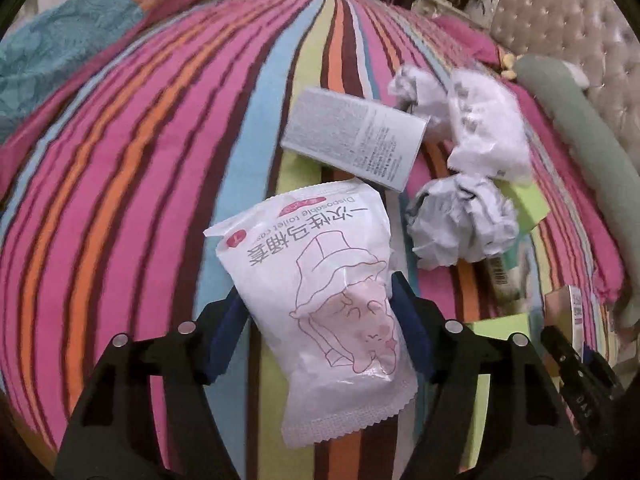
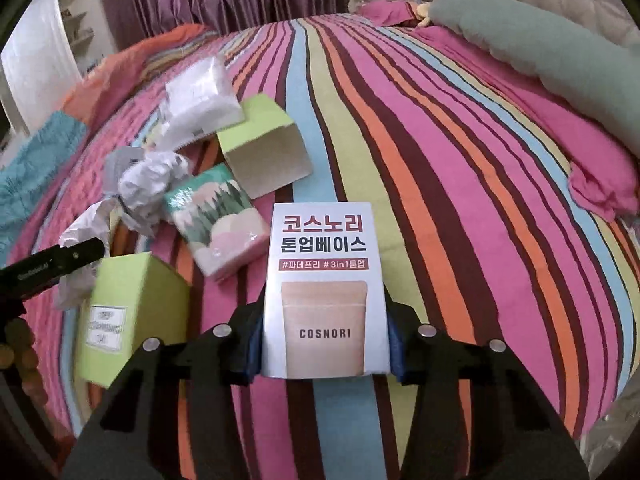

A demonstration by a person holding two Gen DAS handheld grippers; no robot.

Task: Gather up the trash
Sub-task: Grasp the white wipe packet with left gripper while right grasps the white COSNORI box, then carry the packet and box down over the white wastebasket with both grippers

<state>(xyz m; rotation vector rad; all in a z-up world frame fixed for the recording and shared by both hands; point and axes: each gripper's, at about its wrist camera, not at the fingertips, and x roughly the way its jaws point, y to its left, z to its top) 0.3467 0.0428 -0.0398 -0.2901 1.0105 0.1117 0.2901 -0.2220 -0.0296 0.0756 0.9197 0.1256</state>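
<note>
Left claw (image 1: 320, 312) is clamped on white sachet (image 1: 320, 280) | right claw (image 2: 324, 344) is clamped on COSNORI box (image 2: 325, 292) | risk: slick sachet may be dropped onto bed (image 1: 120, 160).

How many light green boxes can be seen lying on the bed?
2. One green box lies open-ended beside the tissue pack; the other green box lies nearer, left of the right gripper. More may hide under the crumpled paper.

The white packet (image 1: 320, 300) at six o'clock in the left view is showing "Disposable toilet" upside down, plus Chinese characters. The box (image 2: 326, 296) at six o'clock in the right view is reading "COSNORI" and "#3in1" amid Korean lettering — other labels are staying illegible.
</note>
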